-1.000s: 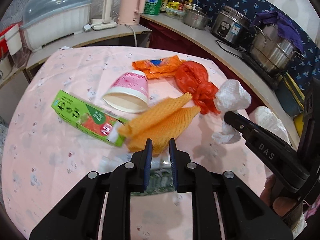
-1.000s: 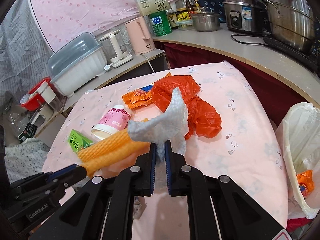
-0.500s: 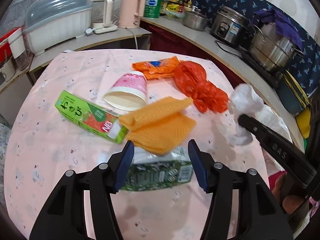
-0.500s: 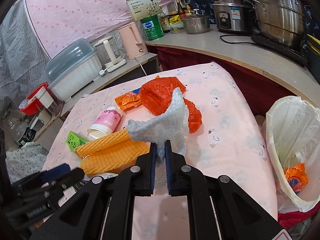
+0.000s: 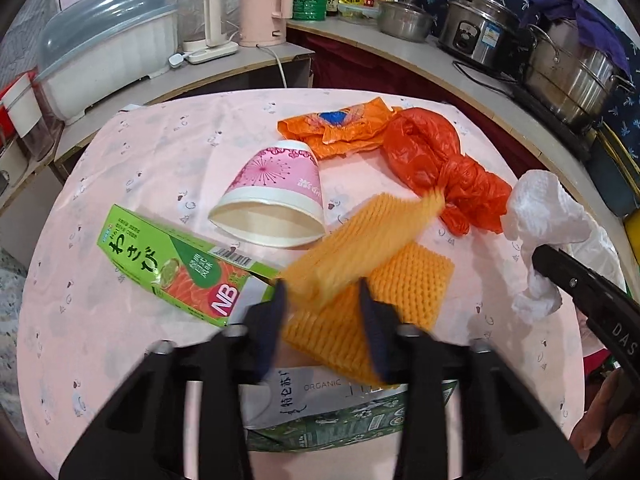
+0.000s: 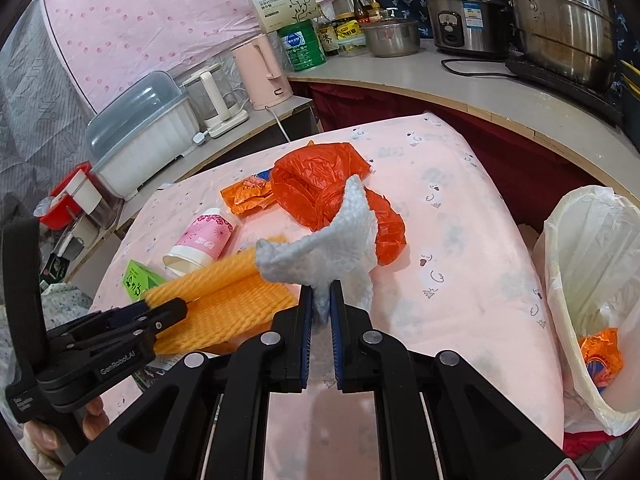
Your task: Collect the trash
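On the pink tablecloth lies an orange foam net [image 5: 400,280] [image 6: 224,304]. My left gripper [image 5: 324,320] [image 6: 176,310] has it between its fingers, and the jaws are closing on it with the net filling the gap. My right gripper [image 6: 321,304] [image 5: 548,260] hangs a little above the table, shut on a crumpled white foam sheet [image 6: 332,248] [image 5: 548,208]. A white-lined trash bin [image 6: 592,248] stands by the table's right edge and holds an orange wrapper [image 6: 600,352].
Around the net lie a tipped pink paper cup [image 5: 276,184], a green box [image 5: 168,264], a red plastic bag [image 5: 436,160], an orange wrapper [image 5: 340,128] and a green-and-white package [image 5: 340,412]. Behind is a counter with kettles [image 5: 264,4] and steel pots [image 5: 568,64].
My left gripper opened wide, sank toward the table and has come in around the orange net again. The right gripper kept its hold on the white sheet and barely moved.
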{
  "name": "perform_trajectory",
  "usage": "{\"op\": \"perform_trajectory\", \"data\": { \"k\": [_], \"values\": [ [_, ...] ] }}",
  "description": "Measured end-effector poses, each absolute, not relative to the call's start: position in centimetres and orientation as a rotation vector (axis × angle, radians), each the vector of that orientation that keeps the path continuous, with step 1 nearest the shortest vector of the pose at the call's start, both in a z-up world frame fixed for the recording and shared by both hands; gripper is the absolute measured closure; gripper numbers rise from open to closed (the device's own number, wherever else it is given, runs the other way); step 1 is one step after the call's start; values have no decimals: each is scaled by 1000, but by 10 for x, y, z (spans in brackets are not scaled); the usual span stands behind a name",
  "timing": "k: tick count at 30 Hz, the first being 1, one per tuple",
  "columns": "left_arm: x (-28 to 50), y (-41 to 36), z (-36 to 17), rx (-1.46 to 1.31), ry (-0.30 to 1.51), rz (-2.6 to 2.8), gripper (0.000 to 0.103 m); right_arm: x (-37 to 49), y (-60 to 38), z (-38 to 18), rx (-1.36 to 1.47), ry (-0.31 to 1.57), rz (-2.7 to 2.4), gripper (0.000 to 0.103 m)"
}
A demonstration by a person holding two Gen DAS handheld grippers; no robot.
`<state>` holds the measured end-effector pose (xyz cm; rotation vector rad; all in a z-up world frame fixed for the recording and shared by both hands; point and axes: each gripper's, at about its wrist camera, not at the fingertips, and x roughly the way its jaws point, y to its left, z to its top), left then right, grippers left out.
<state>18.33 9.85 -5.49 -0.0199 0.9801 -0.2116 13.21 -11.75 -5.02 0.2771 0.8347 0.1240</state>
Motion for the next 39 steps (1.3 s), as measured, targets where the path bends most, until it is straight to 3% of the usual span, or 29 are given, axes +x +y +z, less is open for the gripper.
{"op": "perform_trajectory", "data": {
  "k": [2, 5, 13, 19, 21, 23, 28, 31, 33, 37, 39],
  "values": [
    [183, 99, -54, -34, 978, -212, 97, 133, -118, -51, 277, 835, 123, 94],
    [181, 98, -44, -36, 945, -214, 101, 133, -118, -49, 280, 832, 122, 94],
    [171, 89, -6, -46, 856, -232, 103, 123, -123, -31, 280, 791, 126, 94],
    [174, 94, -10, -63, 889, -226, 99, 111, -134, -21, 281, 766, 114, 94],
    [178, 98, -17, -62, 906, -222, 84, 110, -138, -21, 284, 764, 110, 94],
    [182, 101, -25, -56, 919, -210, 53, 110, -141, -22, 285, 765, 107, 94],
    [199, 105, -38, -32, 928, -207, 42, 118, -141, -29, 288, 780, 105, 94],
    [213, 105, -48, -41, 957, -213, 42, 125, -138, -34, 288, 791, 107, 94],
    [219, 103, -53, -34, 965, -219, 43, 129, -136, -38, 286, 798, 109, 94],
    [228, 92, -62, -6, 1006, -245, 83, 134, -133, -42, 283, 810, 113, 94],
    [227, 89, -60, -11, 995, -251, 91, 135, -132, -44, 283, 812, 115, 94]
  ]
}}
